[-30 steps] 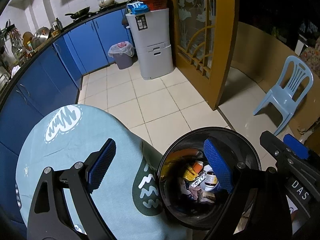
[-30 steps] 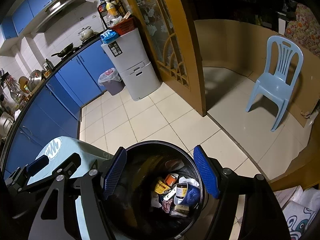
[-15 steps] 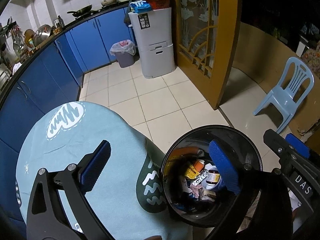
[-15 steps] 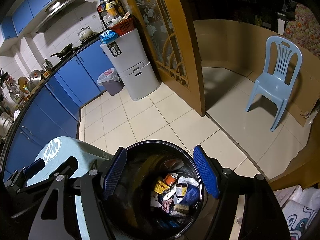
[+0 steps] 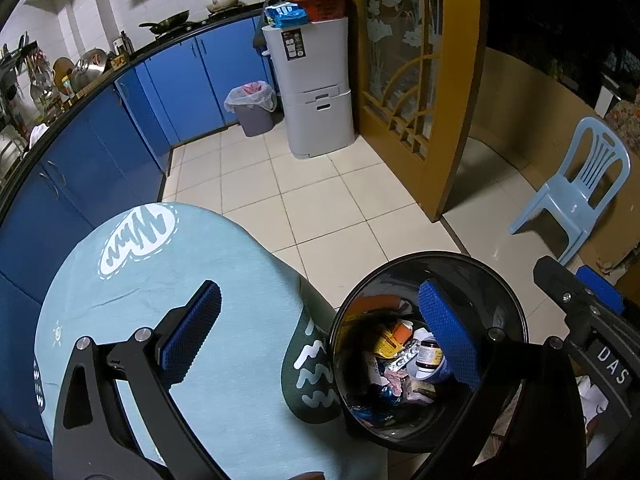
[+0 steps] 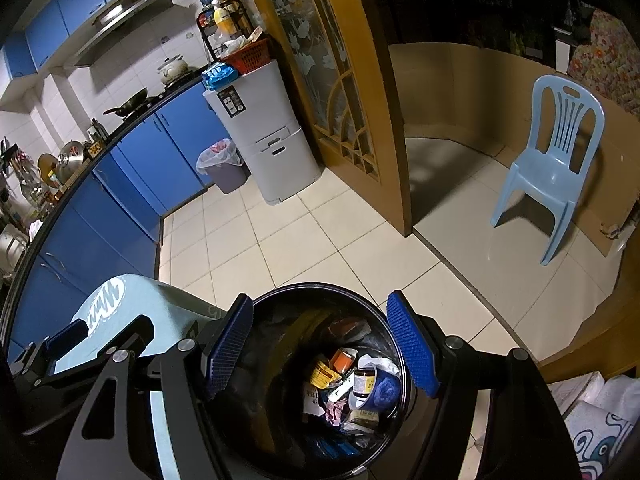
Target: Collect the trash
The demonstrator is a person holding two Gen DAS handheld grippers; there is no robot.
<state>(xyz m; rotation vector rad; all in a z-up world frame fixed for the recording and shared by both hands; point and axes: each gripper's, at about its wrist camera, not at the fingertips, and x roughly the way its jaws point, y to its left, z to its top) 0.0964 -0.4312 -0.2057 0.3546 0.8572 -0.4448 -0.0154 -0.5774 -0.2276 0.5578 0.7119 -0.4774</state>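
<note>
Far left, we have the curved run of blue kitchen cabinets [image 5: 120, 152] under a dark counter, and just in front of it the round table under a pale blue cloth with white squiggle prints [image 5: 168, 280]. Over that cloth hangs our left gripper [image 5: 320, 332], its blue ribbed pads spread as wide as they go; the jaws have just been opening, and nothing sits between them (one pad is over the cloth, the other over the bin's mouth).

Next across is the round black trash bin [image 6: 304, 300] on the pale floor tiles, tucked against the table's edge. Inside it lies the collected trash [image 6: 352, 388]: a small dark jar with a label, a yellow packet, an orange carton, a blister strip, crumpled paper and a blue cup-like thing.

Our right gripper [image 6: 320, 344] hovers right above the bin's opening, jaws held apart and empty, pads clear of the rim.

Further back stands a tall grey plastic drawer cabinet [image 6: 260, 132], beside it a small grey lined waste bin [image 6: 224, 168]. Then the yellow wooden door with patterned glass [image 6: 344, 92], and far right a light blue plastic chair [image 6: 556, 160].
</note>
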